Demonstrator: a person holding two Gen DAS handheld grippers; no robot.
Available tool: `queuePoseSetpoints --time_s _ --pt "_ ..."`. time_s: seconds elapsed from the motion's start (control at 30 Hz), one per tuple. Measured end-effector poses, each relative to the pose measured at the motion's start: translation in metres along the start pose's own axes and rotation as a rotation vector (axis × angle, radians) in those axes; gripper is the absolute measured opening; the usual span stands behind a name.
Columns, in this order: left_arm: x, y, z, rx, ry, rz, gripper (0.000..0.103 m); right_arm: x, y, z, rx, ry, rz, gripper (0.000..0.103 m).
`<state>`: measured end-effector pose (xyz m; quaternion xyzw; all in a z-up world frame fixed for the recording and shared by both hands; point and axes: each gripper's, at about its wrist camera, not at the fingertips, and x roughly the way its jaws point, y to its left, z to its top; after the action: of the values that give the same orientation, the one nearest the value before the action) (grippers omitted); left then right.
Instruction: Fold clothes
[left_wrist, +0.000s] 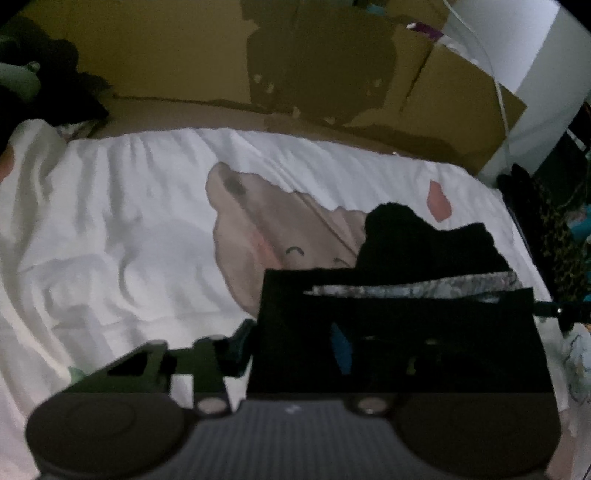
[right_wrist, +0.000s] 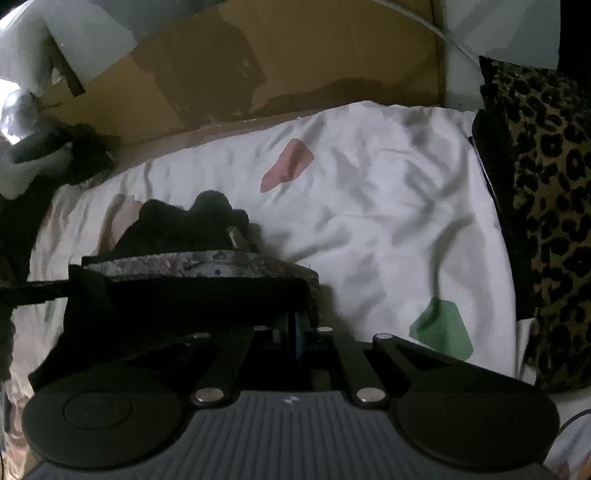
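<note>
Nearest in the right wrist view, the right gripper (right_wrist: 295, 332) has its jaws pressed together on the near edge of a black garment (right_wrist: 177, 299); the blue pads meet with dark cloth pinched between them. In the left wrist view the left gripper (left_wrist: 332, 350) is largely buried under the same garment (left_wrist: 399, 332); one black finger (left_wrist: 240, 343) shows at the cloth's left edge and a blue pad peeks through the folds, so the jaws stand partly apart with cloth draped over them, and whether they grip it I cannot tell. A patterned grey band (right_wrist: 207, 264) runs along the garment's upper fold; past it the rest of the cloth lies bunched in a dark heap (left_wrist: 424, 240). The garment rests on a bed with a white printed sheet (right_wrist: 388, 203); a leopard cushion (right_wrist: 546, 221) lies at its right side; brown cardboard (left_wrist: 166, 55) stands behind.
</note>
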<state>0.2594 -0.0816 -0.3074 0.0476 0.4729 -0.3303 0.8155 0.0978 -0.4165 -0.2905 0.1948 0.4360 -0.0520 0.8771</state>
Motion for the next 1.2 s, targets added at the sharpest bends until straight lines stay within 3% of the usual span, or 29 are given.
queuePoseSetpoints --time_s 0.2,0.43,0.47,0.5,0.53,0.57,0.6,0.73,0.8,0.9,1.0,1.2 --pt "0.001 0.001 -0.002 -0.005 0.001 -0.006 0.024 -0.006 0.000 0.006 -0.005 -0.040 -0.025 0.000" --pt "0.001 0.004 0.000 -0.013 0.002 -0.012 0.025 0.000 -0.002 0.008 0.016 0.000 -0.015 0.003" --pt "0.002 0.004 0.000 -0.017 0.002 -0.013 0.028 0.002 -0.003 0.007 0.025 0.006 -0.011 0.011" --pt "0.003 0.005 0.000 -0.020 0.004 -0.017 0.032 0.004 -0.004 0.006 0.035 0.012 -0.007 0.031" --pt "0.003 0.005 0.001 -0.021 0.006 -0.023 0.034 0.006 -0.006 0.005 0.045 0.018 -0.003 0.042" --pt "0.004 0.005 0.001 -0.023 0.007 -0.029 0.034 0.007 -0.007 0.004 0.056 0.014 0.000 0.050" --pt "0.004 0.004 0.001 -0.018 0.003 -0.028 0.033 0.007 -0.008 0.003 0.066 0.009 0.008 0.050" --pt "0.004 0.004 0.001 -0.009 -0.003 -0.029 0.025 0.009 -0.006 0.002 0.066 0.009 0.057 0.048" --pt "0.002 0.005 0.001 -0.002 -0.010 -0.022 0.013 0.010 -0.005 0.002 0.069 0.012 0.071 0.026" --pt "-0.002 0.005 0.000 0.013 -0.021 -0.019 0.008 0.011 -0.005 0.001 0.074 0.017 0.094 0.005" --pt "-0.006 0.003 0.000 0.035 -0.039 -0.012 0.006 0.004 0.003 0.001 0.008 -0.009 0.080 0.001" --pt "-0.012 0.005 0.010 0.010 -0.085 -0.005 0.005 -0.006 0.003 0.007 -0.006 -0.050 0.042 0.001"
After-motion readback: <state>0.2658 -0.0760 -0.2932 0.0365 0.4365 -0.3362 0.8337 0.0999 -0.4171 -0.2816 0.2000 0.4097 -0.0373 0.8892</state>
